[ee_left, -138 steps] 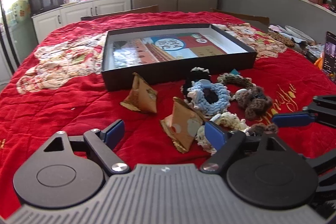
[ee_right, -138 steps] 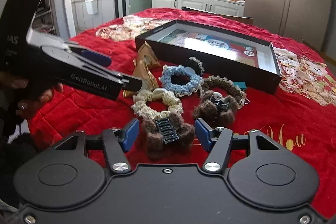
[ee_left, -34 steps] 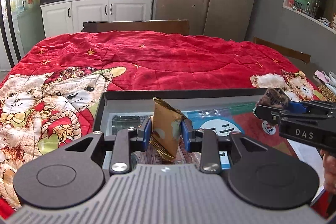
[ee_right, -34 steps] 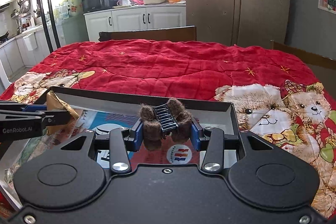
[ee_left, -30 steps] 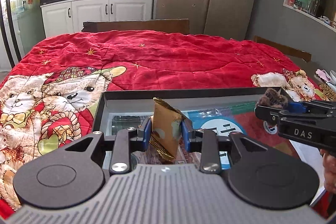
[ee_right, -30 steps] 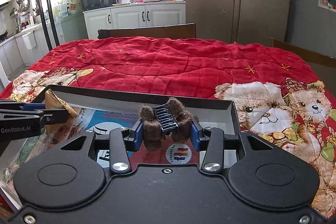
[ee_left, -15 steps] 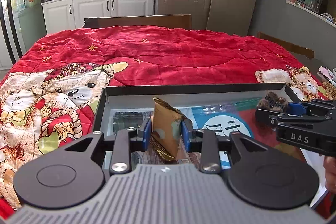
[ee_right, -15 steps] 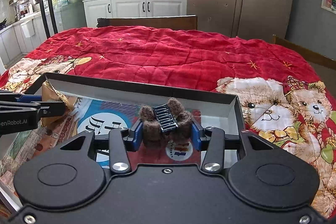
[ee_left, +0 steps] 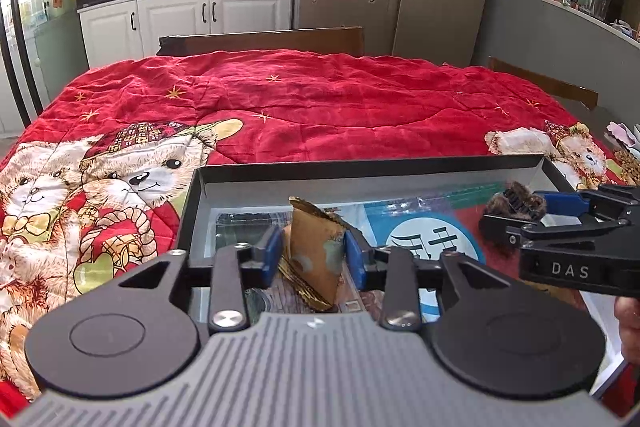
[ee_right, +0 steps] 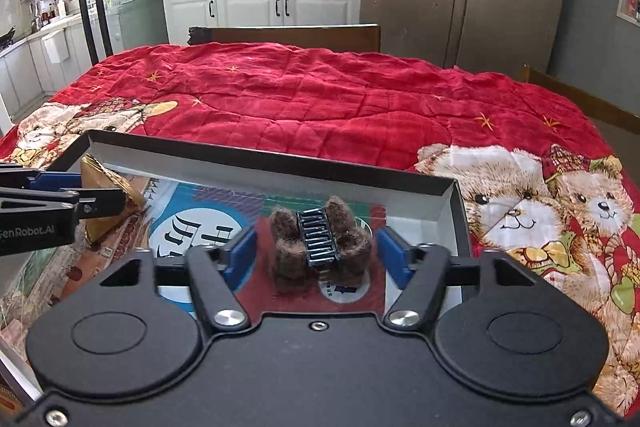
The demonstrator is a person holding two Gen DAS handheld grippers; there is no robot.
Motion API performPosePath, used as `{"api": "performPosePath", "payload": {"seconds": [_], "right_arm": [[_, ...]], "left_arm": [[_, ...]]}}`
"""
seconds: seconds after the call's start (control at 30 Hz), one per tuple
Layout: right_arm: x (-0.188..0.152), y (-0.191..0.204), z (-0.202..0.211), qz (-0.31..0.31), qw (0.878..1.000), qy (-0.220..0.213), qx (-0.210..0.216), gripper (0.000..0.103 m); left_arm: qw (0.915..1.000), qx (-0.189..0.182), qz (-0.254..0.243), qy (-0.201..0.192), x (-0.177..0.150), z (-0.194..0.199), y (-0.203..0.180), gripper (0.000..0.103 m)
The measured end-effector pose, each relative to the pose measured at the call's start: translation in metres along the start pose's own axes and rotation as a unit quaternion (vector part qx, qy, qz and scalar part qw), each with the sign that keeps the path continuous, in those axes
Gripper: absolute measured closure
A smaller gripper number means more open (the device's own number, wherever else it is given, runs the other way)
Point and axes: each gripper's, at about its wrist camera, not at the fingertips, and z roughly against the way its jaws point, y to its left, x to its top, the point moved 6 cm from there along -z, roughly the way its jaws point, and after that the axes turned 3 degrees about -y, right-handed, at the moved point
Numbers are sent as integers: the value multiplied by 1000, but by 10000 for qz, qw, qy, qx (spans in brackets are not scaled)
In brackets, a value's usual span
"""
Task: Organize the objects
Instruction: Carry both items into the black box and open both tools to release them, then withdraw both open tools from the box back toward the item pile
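Red bear-print quilt [ee_left: 320, 99] bearing a shallow black box [ee_right: 256, 163]. Inside it, the left gripper [ee_left: 310, 257] and right gripper [ee_right: 316, 253], clamped a moment earlier, are opening: pads now clear of the gold packet [ee_left: 316, 255] and the brown furry hair clip [ee_right: 320, 247], each resting between its jaws.

We hold the left tool [ee_left: 312, 253] tilted downward, its jaws opening with a packet [ee_left: 316, 251] between the pads. Our right tool [ee_right: 316, 251], to its right and tilted alike, is opening too, pads clear of the hair clip [ee_right: 320, 247].
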Motion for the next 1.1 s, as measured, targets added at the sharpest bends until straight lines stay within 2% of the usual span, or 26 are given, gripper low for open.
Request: {"api": "performPosePath", "payload": {"seconds": [0.1, 0.4, 0.7, 1.1], "right_arm": [[1, 1, 2, 52, 10000, -60, -6, 29], [6, -1, 12, -60, 9996, -291, 23, 26], [9, -3, 27, -124, 9990, -421, 29, 24], [11, 2, 53, -97, 9987, -500, 89, 22]], "left_arm": [[10000, 0, -14, -28, 1, 1, 0, 38], [9996, 47, -145, -247, 3, 11, -4, 24], [9991, 51, -161, -381, 6, 24, -6, 18], [9984, 32, -160, -550, 9, 48, -9, 16]]}}
